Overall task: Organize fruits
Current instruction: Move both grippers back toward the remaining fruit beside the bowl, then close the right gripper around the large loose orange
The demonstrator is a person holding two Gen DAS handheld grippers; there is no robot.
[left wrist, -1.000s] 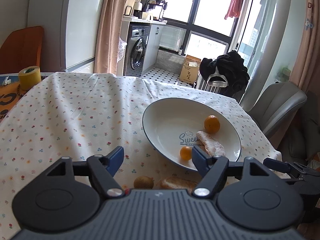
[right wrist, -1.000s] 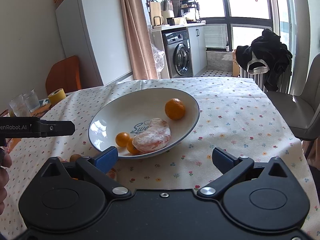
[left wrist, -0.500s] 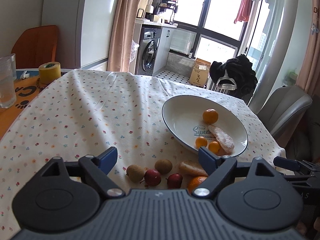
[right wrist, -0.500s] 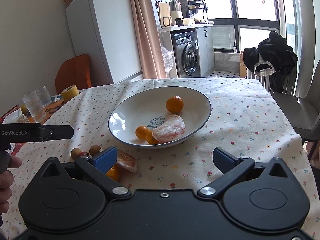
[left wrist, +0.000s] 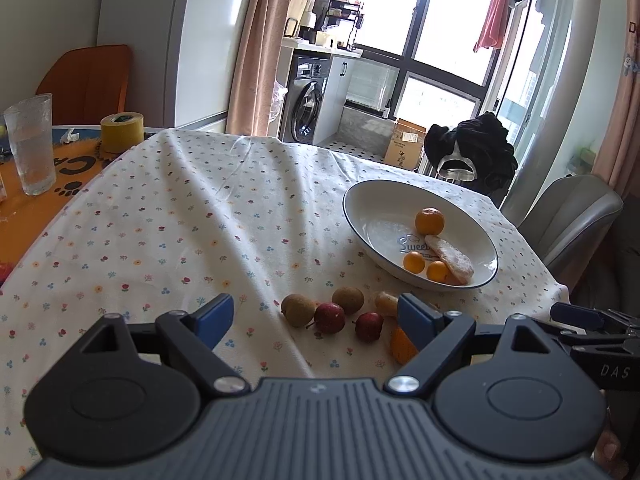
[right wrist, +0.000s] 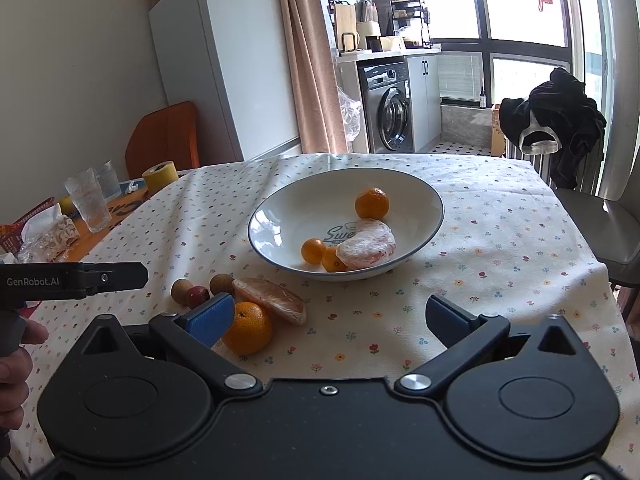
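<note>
My left gripper (left wrist: 316, 316) sits low in the frame with its blue pads spread wide and nothing between them; through the gap I see the loose fruit on the flowered tablecloth (left wrist: 160, 232). My right gripper (right wrist: 330, 318) is likewise wide open and empty, its left pad (right wrist: 210, 318) overlapping the near edge of a whole orange (right wrist: 248, 328) in the picture, though I cannot tell whether it touches. Working outward in the right view, a peeled citrus segment (right wrist: 272, 300) lies just above that orange, and to its left sit two brown round fruits (right wrist: 181, 291) with a small red fruit (right wrist: 198, 297) between them; the left view shows a second red one (left wrist: 369, 326) as well. Beyond them, in the centre of the right frame, the white bowl (right wrist: 424, 196) already holds a mandarin (right wrist: 372, 203), two small orange fruits (right wrist: 314, 251) and a peeled half of pale citrus (right wrist: 366, 246). So I judge the job roughly half done: four pieces are in the bowl, and about six remain on the cloth at lower left. The orange nearest my right pad looks like the natural next pick. At the far left edge, a drinking glass (right wrist: 89, 206) and a roll of yellow tape (right wrist: 161, 174) stand well apart from all this.
</note>
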